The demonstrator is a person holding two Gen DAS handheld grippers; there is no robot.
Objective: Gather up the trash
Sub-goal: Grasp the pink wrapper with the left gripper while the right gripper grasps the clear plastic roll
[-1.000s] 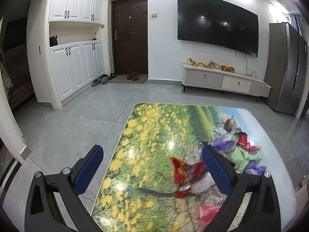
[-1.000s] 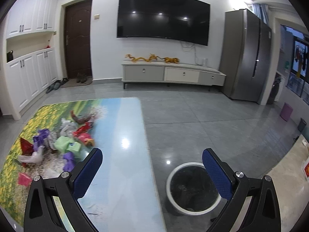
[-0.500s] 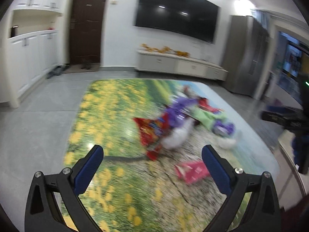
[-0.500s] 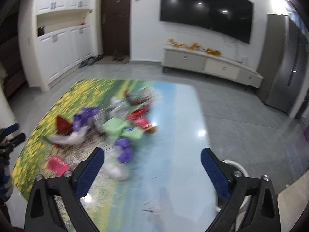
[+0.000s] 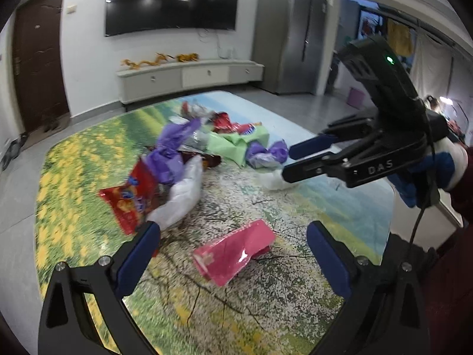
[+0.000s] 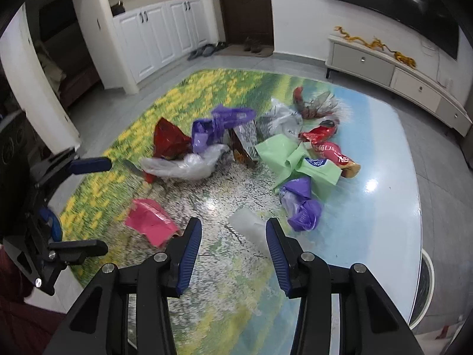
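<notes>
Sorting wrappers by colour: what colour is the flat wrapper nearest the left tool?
Pink wrapper, between the left tool's open fingers; clearest in the left wrist view.

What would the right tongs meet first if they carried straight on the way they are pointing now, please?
Most likely the clear crumpled plastic scrap on the table: it lies just ahead of the right tongs, whose jaws are closing around it. Whether the pads touch it yet is unclear.

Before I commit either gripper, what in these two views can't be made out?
- Bin, right wrist view: only a sliver shows past the table edge; contents hidden.
- White scrap: right gripper closing around it; contact unclear.
- Red snack bag, left wrist view: print blurred.
- Brown wrapper: partly buried in the pile.
</notes>
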